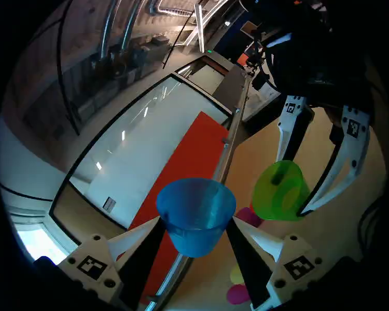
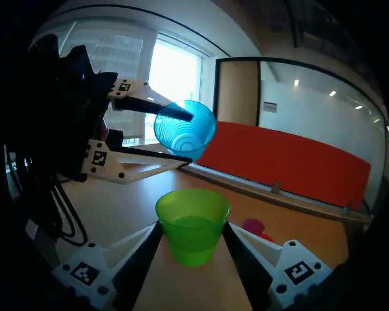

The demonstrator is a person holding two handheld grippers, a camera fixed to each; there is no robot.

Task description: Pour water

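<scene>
My left gripper is shut on a translucent blue cup, which it holds tilted. In the right gripper view the blue cup lies on its side, its mouth turned toward the camera, above and a little behind the green cup. My right gripper is shut on that green cup, held upright over the table with liquid in it. In the left gripper view the green cup sits tipped between the right gripper's white fingers, to the right of the blue cup.
A wooden table lies under both cups, edged by a metal rail and a red panel. Small pink and yellow cups rest on the table; a pink cup stands behind the green one. Black cables hang at the left.
</scene>
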